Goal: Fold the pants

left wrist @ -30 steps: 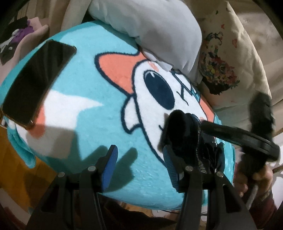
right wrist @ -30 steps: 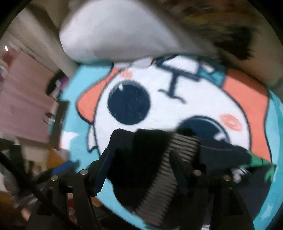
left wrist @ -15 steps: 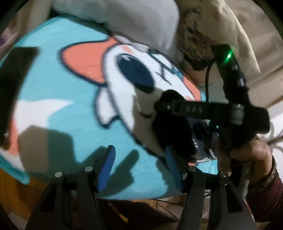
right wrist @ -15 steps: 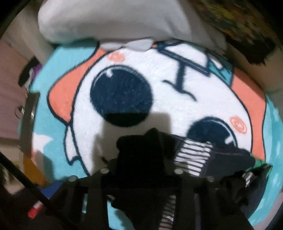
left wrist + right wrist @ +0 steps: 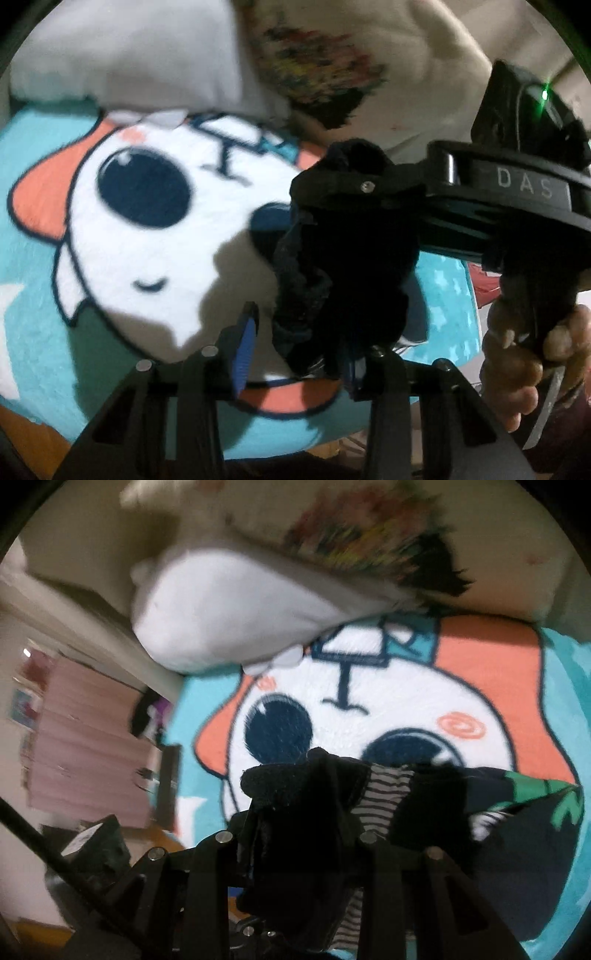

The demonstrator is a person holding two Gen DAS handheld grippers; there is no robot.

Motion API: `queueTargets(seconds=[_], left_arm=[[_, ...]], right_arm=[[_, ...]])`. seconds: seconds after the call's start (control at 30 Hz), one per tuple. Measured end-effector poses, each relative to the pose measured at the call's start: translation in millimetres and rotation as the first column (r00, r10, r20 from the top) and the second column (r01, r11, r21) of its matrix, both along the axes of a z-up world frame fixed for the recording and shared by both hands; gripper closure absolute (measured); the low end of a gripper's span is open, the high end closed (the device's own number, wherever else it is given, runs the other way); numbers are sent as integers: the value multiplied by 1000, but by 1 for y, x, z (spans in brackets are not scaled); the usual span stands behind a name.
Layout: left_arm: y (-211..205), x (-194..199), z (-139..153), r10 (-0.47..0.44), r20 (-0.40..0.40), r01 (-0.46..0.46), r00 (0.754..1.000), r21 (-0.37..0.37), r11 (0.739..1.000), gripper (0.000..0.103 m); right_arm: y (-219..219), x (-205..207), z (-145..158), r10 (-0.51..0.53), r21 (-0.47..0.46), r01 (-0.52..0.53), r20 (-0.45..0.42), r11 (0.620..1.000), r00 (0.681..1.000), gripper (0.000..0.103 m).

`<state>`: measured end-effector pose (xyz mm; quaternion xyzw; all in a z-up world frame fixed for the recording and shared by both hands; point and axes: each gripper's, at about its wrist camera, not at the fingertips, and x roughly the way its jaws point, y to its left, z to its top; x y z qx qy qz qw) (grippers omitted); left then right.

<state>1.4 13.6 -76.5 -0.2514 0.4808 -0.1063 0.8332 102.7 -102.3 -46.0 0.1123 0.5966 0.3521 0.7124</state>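
The pants are a bunched black garment with a striped lining, lifted a little off a teal cartoon blanket. My right gripper is shut on the black waist fabric, which hides its fingertips. From the left wrist view the right gripper comes in from the right, and the cloth hangs below it. My left gripper is closing with the hanging cloth between its jaws. The cloth lies against the right pad, and a gap shows at the left blue pad.
A white pillow and a floral cushion lie at the blanket's far edge. A person's hand grips the right tool's handle. Dark leaf-print cloth trails right. A dark flat slab lies at the blanket's left edge.
My right gripper shut on the pants and raised them. My left gripper swung right until the hanging cloth came between its jaws, which have narrowed.
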Motion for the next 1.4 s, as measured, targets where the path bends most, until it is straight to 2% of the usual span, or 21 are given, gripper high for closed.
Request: queueTargets(seconds=[0.1, 0.17, 0.33, 0.4, 0.43, 0.5, 0.57, 0.6, 0.67, 0.73, 0.8, 0.87, 0.93, 1.03, 1.13, 1.17, 1.2, 1.23, 1.27, 1.33, 1.4], left_arm=[[-33, 9, 12, -39, 10, 39, 999, 16, 999, 65], [-60, 17, 14, -78, -2, 78, 997, 37, 996, 64], [-103, 21, 12, -142, -47, 145, 989, 62, 988, 64], [-110, 22, 11, -147, -59, 151, 987, 73, 986, 63], [-110, 24, 11, -142, -69, 147, 987, 77, 986, 62], [-108, 24, 10, -130, -81, 137, 988, 83, 987, 62], [-107, 30, 7, -117, -99, 125, 988, 81, 989, 61], [-108, 32, 7, -115, -104, 123, 988, 79, 989, 61], [-114, 35, 5, -122, -103, 131, 987, 85, 988, 61], [-122, 40, -1, -140, -111, 151, 984, 101, 983, 62], [-131, 45, -15, -159, -143, 177, 977, 124, 976, 62], [-137, 46, -27, -169, -167, 197, 971, 167, 966, 61], [-139, 46, -35, -179, -186, 215, 966, 202, 955, 61], [-124, 42, -26, -182, -171, 204, 968, 127, 971, 61], [-100, 38, -9, -149, -129, 160, 981, 86, 983, 61], [-90, 40, -7, -132, -122, 141, 984, 65, 988, 60], [-79, 43, -6, -112, -118, 117, 987, 40, 992, 53], [-72, 46, -6, -94, -118, 98, 989, 27, 995, 46], [-66, 50, -6, -75, -116, 76, 990, 5, 997, 43], [-57, 62, -11, -90, -91, 82, 992, -88, 993, 26], [-57, 75, -23, -102, -108, 89, 989, -120, 989, 25]], right_arm=[[-47, 5, 6, -48, 86, 47, 7, 995, 999, 71], [-83, 8, 1, -92, 102, 90, 13, 991, 996, 71], [-158, 18, -44, -227, 24, 228, -17, 973, 974, 67], [-176, 20, -66, -254, -20, 254, -35, 967, 966, 53], [-183, 20, -69, -269, -14, 268, -40, 963, 962, 52], [-200, 17, -64, -321, 25, 322, -34, 946, 946, 43], [-216, 14, -48, -374, 20, 374, 23, 927, 927, 42], [-224, 10, -34, -413, 13, 414, 85, 910, 907, 42], [-230, 5, -12, -437, 65, 432, 149, 900, 887, 43], [-231, 0, 0, -422, 172, 399, 122, 901, 899, 43], [-218, -1, -8, -365, 265, 344, 35, 901, 930, 45], [-207, 0, -26, -328, 287, 327, -46, 900, 944, 46], [-202, 1, -51, -324, 233, 337, -96, 912, 941, 46], [-213, -4, -71, -381, 78, 386, -68, 919, 922, 52], [-231, -10, -64, -428, 90, 430, -37, 898, 903, 43], [-237, -11, -61, -438, 106, 438, -24, 893, 898, 36], [-242, -12, -57, -448, 122, 445, -2, 887, 894, 27], [-244, -11, -57, -449, 131, 444, 6, 886, 894, 23], [-244, -10, -57, -444, 137, 439, 7, 888, 896, 21], [-241, -6, -63, -410, 150, 408, -18, 901, 912, 21], [-232, 0, -74, -371, 135, 372, -35, 918, 928, 21]])
